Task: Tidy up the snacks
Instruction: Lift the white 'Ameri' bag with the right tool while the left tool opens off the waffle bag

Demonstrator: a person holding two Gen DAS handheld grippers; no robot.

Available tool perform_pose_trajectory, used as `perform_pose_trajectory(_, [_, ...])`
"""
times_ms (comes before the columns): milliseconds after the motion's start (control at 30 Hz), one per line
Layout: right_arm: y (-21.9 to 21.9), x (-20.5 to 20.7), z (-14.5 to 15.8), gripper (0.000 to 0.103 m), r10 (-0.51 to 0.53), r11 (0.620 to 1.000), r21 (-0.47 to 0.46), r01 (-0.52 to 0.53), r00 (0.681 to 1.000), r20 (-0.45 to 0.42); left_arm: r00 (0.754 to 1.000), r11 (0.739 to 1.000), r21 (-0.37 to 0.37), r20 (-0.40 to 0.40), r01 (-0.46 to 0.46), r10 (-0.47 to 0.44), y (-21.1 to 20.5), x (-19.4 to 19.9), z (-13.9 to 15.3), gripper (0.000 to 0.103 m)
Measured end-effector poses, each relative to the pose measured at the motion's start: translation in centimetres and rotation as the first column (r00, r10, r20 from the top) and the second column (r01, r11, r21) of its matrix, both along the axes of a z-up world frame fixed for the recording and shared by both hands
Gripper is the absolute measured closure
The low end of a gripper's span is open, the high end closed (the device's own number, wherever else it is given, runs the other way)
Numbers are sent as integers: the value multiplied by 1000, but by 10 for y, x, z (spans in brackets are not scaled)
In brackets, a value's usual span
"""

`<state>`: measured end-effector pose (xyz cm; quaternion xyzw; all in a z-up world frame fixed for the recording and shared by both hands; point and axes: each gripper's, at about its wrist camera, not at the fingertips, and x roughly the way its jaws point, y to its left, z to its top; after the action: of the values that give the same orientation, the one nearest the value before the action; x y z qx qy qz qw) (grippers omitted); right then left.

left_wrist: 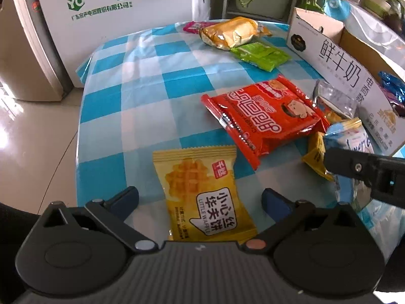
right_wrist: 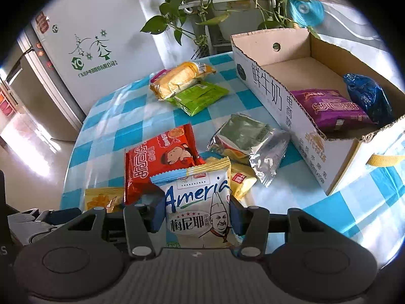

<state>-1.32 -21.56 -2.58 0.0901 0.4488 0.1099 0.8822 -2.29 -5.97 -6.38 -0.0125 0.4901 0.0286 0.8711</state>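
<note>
Two grippers tilted down | left gripper (left_wrist: 200, 200) jaws wide, empty | right gripper (right_wrist: 196, 215) jaws clamp white packet (right_wrist: 200, 207)

Both views are brightly daylit. Strong glare is seen on the floor (left_wrist: 15, 106) left of the left gripper (left_wrist: 200, 200), and foil sheen on the silver packet (right_wrist: 253, 144) ahead of the right gripper (right_wrist: 195, 215). Edges are bent and vignetted by fisheye distortion; focus is mildly soft throughout.
</note>
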Motion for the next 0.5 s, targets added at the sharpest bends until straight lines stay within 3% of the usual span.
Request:
perform_pose_trajectory(367, [-1,-1,1,46,-1,1000,-5,1,1000,5,1000,1000,1,-2,31,-31,0,-2,1,3])
perform_pose_trajectory(467, [0,-1,1,46,6,1000,-6,-6,1000,10,999,999,4,14,40,-40,-1,-4,4,13])
perform_pose_trajectory(500, [0,-1,1,46,7,1000,-7,-7,1000,11,999,999,4,21,40,-40,0,-5,6,22])
